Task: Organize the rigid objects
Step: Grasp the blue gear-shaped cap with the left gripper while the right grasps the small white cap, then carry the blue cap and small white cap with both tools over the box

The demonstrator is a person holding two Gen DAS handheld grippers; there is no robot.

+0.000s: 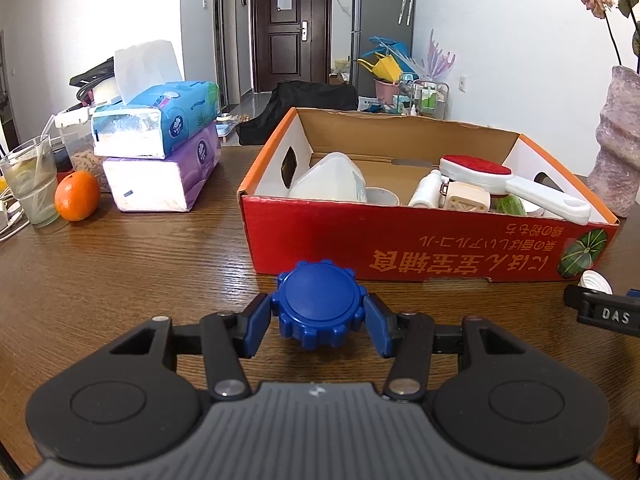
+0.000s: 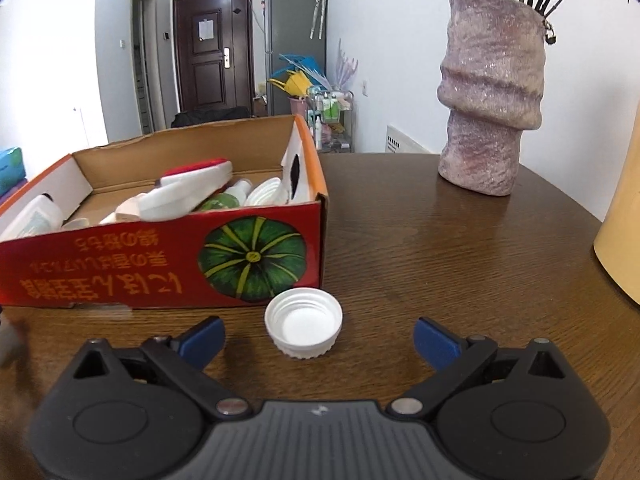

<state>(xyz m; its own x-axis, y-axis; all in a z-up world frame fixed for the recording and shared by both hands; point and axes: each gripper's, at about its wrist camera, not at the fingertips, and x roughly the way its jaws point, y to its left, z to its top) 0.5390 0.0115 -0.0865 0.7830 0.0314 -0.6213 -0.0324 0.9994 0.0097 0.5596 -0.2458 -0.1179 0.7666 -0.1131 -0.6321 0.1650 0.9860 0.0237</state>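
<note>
My left gripper [image 1: 318, 322] is shut on a blue ridged cap [image 1: 318, 304], its blue pads pressed on both sides, just above the wooden table in front of the red cardboard box [image 1: 400, 240]. The box holds a white jug [image 1: 332, 180], a red-and-white brush [image 1: 500, 180], small bottles and lids. In the right wrist view my right gripper [image 2: 318, 338] stands open around a white screw cap [image 2: 303, 322] that lies upside down on the table beside the box's front corner [image 2: 160, 256]; neither pad touches it. That white cap [image 1: 596, 282] also shows at the far right of the left wrist view.
Stacked tissue packs [image 1: 160, 148], an orange [image 1: 77, 196] and a glass [image 1: 30, 184] stand at the left. A rough pink vase [image 2: 490, 96] stands on the table at the back right, and a yellow object [image 2: 620, 232] at the right edge.
</note>
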